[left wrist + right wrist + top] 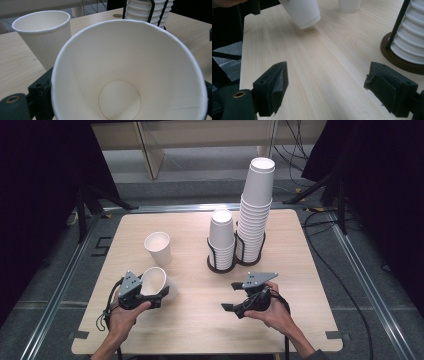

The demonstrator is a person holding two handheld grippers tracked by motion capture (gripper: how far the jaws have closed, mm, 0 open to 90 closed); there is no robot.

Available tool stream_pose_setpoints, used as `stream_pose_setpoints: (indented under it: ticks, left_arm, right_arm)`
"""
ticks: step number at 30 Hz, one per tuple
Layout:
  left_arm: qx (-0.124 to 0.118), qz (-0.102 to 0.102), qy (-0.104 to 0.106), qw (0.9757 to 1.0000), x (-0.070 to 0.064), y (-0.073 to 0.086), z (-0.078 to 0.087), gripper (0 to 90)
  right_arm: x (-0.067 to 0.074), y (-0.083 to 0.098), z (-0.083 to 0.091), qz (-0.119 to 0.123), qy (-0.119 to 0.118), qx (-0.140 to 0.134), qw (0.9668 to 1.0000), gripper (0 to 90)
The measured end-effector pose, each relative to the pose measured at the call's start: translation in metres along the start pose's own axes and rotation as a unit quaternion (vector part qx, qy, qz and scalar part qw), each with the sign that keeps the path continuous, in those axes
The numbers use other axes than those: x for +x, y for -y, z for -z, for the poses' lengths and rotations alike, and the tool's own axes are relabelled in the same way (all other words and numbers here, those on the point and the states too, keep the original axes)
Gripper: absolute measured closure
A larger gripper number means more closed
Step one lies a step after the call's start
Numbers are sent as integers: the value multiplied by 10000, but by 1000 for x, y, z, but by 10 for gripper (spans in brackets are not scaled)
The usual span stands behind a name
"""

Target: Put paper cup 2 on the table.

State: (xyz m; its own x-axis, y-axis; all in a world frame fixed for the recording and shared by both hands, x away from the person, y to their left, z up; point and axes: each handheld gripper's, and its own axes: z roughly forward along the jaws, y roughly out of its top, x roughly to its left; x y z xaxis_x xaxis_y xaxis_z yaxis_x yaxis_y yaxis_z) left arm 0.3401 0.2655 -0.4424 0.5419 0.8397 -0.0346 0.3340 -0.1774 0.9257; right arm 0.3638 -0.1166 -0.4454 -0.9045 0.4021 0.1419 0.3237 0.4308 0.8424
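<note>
overhead forward-down, two close gripper views — shared table (200, 320)

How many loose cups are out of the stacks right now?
2. One cup stands upright on the table's left half; the other cup is tilted in the left gripper. None seem hidden.

The held paper cup (154, 281) is plain white, empty and undented, with a rolled rim. It is tilted, mouth up and toward the near side, base slanting away to the right just above the surface (200, 320), at the near left. The left gripper (150, 297) clamps its lower wall. In the left gripper view its open mouth (130, 75) faces the camera, showing the round bottom inside. In the right gripper view its base (305, 15) hangs slanted over the wood.
</note>
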Motion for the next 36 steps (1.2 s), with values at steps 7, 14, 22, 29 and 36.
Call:
stream_pose_setpoints:
  ticks: [7,14,22,29,36]
  left_arm:
    - [113,-4,-156,9998,9,1,0,90]
    - [208,-35,-298,9993,18,0,1,89]
    - [302,12,-527,9982,32,-6,2,89]
    - [479,50,-816,9955,51,-8,-7,89]
    - [663,105,-930,9934,67,-13,-18,88]
  right_arm:
    - [-2,1,0,36,14,-18,10000,180]
    - [-3,2,3,-26,58,5,10000,183]
    - [-4,2,4,27,115,-1,9999,184]
    - [-4,3,5,-49,79,12,10000,186]
    - [-5,3,5,-30,99,21,9999,186]
